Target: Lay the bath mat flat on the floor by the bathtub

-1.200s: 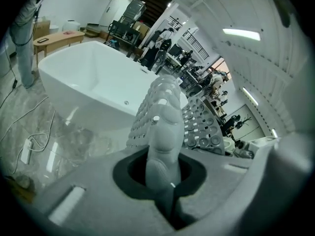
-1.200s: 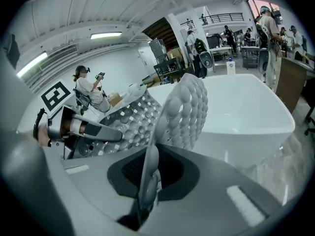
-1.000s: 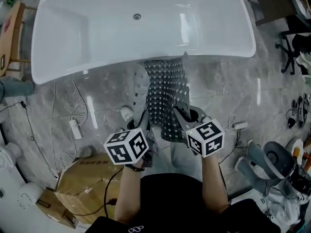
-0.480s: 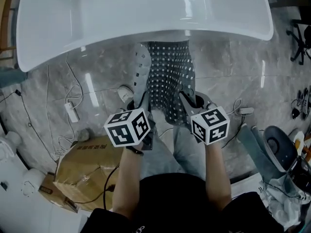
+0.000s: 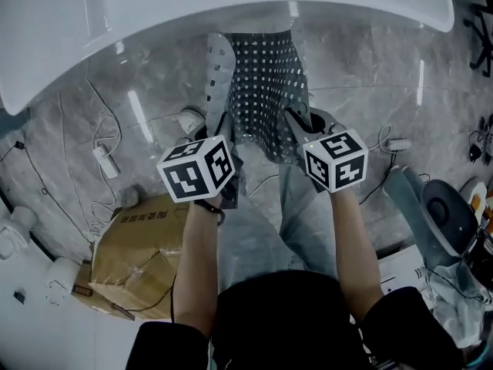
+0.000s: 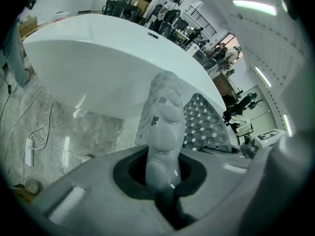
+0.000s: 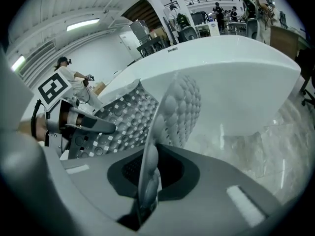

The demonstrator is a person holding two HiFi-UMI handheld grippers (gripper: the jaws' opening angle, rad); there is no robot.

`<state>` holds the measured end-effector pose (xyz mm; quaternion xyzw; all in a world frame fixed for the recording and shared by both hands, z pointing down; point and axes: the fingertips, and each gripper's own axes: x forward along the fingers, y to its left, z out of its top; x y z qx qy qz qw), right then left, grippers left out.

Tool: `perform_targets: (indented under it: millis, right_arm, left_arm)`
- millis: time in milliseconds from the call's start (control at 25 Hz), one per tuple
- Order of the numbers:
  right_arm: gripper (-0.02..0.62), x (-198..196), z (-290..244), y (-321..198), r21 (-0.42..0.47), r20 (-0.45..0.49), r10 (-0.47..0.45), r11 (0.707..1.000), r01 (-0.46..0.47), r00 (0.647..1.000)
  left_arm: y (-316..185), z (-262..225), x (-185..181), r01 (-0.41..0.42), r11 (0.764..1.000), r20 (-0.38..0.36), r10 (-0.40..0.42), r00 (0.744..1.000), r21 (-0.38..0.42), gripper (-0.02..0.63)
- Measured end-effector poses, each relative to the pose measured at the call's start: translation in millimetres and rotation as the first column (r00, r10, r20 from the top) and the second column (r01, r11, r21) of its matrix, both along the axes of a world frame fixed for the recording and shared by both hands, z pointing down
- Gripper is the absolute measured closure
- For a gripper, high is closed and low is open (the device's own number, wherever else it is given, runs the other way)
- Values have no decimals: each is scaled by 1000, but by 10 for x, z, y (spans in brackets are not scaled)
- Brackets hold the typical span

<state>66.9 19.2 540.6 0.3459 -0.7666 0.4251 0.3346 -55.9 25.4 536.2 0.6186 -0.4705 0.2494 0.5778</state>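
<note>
The left gripper [image 5: 226,132] and right gripper [image 5: 296,127] have carried the bath mat [image 5: 266,91] lower.

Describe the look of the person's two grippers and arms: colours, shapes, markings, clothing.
The left gripper and right gripper are matte grey moulded bodies, each topped by a white cube with black square markers. Forearms are bare below black short sleeves; a dark band circles the left wrist.

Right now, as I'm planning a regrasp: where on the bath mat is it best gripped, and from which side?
Take the bath mat by its near short edge, one corner per gripper, coming from the side away from the bathtub. It is thin and limp, so two spread holds keep it open; the left gripper and right gripper are shut there.
</note>
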Motion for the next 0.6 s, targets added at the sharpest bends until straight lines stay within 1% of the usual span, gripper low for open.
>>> perform_targets:
  millis: [80,200,360,600]
  right_arm:
    - [575,10,175,4,-19,-10,-4,1000,4,1000]
    - [575,30,373,-12,-31,-50,-42,999,40,998]
    - [575,19,594,-86,-35,-57,-44,998,42,997]
    - [575,51,994,-136,-39,-72,-46,998,44,996]
  left_arm:
    - [-21,160,-24,-6,1000,7,6,1000,-17,582]
    - [-67,356,-31,8,1000,3,-8,1000,-28,583]
    - [-95,643,-69,73,996,3,-73,997,-42,583]
    - [-158,1082,1,61,998,8,-61,998,-31,583]
